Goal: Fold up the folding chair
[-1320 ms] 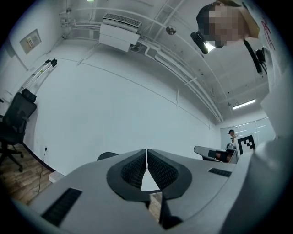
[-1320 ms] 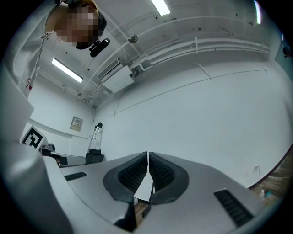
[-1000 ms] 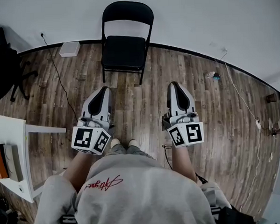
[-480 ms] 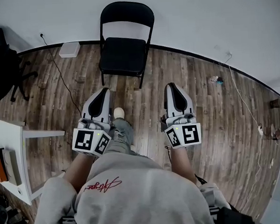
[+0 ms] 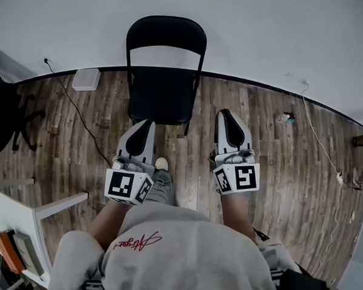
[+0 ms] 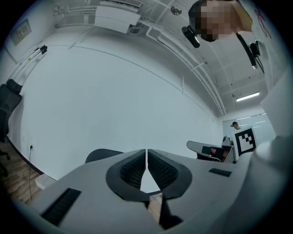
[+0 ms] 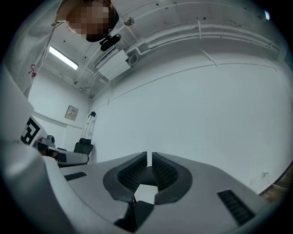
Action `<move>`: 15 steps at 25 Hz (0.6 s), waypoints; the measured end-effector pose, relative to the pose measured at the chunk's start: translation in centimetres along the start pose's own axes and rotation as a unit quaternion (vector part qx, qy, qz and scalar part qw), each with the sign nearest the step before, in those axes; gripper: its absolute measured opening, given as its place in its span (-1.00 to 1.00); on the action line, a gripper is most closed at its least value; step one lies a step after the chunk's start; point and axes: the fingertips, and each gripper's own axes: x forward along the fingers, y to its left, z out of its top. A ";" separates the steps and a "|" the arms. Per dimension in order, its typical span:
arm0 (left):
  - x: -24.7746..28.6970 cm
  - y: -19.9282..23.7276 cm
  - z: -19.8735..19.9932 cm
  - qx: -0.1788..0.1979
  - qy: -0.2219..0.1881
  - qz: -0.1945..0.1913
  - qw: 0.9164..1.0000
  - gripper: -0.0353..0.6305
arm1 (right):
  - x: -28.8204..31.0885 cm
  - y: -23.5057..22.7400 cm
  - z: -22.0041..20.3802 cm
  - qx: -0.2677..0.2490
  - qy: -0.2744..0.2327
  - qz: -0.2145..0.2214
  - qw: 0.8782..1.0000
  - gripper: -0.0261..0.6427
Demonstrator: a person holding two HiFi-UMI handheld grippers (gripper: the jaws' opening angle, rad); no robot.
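While level, both hand-held grippers [image 5: 148, 122] [image 5: 223, 113] near folding chair [image 5: 165, 90]

Matt black chair [image 5: 165, 90], wood-plank floor [image 5: 273, 161]

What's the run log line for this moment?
black metal folding chair: unfolded, untouched | left gripper: shut, empty | right gripper: shut, empty

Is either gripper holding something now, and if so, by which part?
Nothing is held. The left gripper and the right gripper are both shut with nothing between their jaws; the folding chair stands ahead of them, untouched.
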 end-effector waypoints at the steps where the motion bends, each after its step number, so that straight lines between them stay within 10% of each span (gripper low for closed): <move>1: 1.4 1.1 -0.2 0.000 0.007 -0.001 1.000 -0.83 | 1.9 -0.3 -0.6 0.000 0.006 -0.003 1.000 -0.86; 8: 8.9 5.9 -2.4 -0.021 0.045 -0.022 0.998 -0.82 | 11.8 -1.2 -4.2 0.019 0.041 0.006 0.999 -0.60; 11: 10.6 6.8 -4.3 -0.045 0.047 -0.012 0.998 -0.21 | 14.4 -2.4 -7.1 0.011 0.067 0.006 0.998 -0.50; 15: 11.5 10.2 -10.4 -0.101 0.073 0.053 0.991 -0.09 | 17.7 -5.6 -12.0 -0.009 0.096 -0.004 0.995 -0.47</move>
